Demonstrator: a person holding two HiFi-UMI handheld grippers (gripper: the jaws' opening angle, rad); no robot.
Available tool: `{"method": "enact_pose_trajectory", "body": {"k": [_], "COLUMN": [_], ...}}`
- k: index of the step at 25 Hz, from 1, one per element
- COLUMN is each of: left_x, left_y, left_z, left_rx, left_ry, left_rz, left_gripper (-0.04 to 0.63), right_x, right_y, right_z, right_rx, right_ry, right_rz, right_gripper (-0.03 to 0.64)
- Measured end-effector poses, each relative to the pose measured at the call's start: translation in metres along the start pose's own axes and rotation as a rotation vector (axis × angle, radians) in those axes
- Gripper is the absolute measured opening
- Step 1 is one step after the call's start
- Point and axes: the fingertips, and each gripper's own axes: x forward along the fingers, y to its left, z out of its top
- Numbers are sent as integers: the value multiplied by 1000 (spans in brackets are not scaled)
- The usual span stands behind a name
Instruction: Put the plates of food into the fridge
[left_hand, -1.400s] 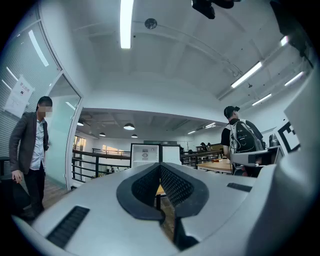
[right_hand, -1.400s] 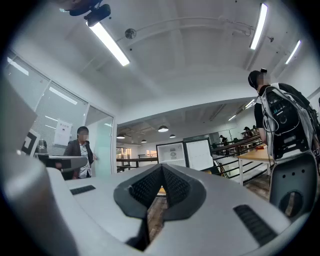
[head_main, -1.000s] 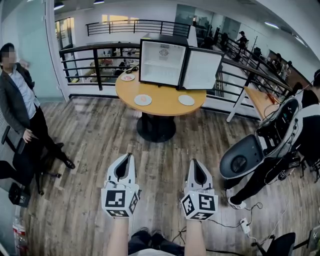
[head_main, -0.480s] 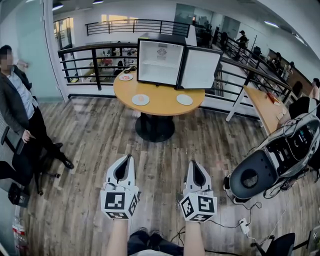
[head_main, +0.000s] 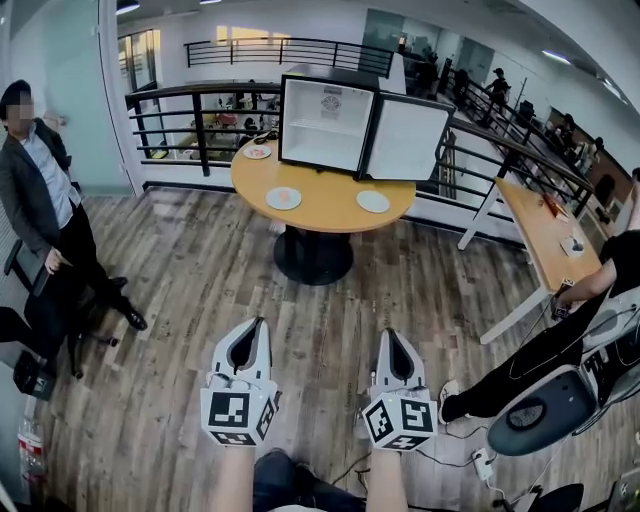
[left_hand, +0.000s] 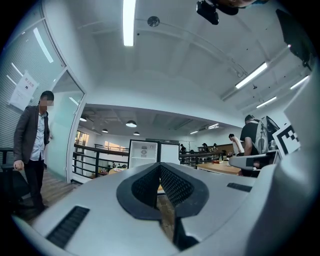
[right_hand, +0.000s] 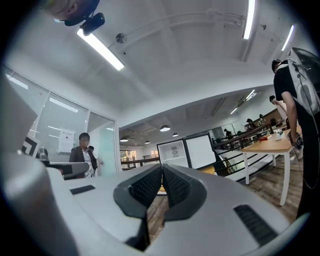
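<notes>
the small white fridge (head_main: 322, 125) stands upright at the back of the round wooden tabletop (head_main: 325, 210), open front facing the grippers, its door (head_main: 405, 137) swung right. three round plates of food lie flat near it: far-left plate (head_main: 257, 153), middle plate (head_main: 284, 198), right plate (head_main: 373, 201). the left gripper (head_main: 258, 324) and right gripper (head_main: 392, 335) point towards it from well apart, jaws pressed together, empty.
</notes>
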Motion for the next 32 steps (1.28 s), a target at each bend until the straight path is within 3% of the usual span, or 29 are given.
{"method": "enact_pose_trajectory", "body": {"k": [10,32], "left_x": [38,270], "left_y": [19,112], "left_z": [-13,-5], "left_rx": [-5,-13], "left_ry": [19,2], "left_rz": [22,-82], "left_gripper": [8,8], "right_x": [42,272], "right_y": [-7,-25], "right_z": [-15,-5], "right_rx": [21,-17], "right_ry": [21,-10], "right_rz": [13,-83], "right_gripper": [14,14]}}
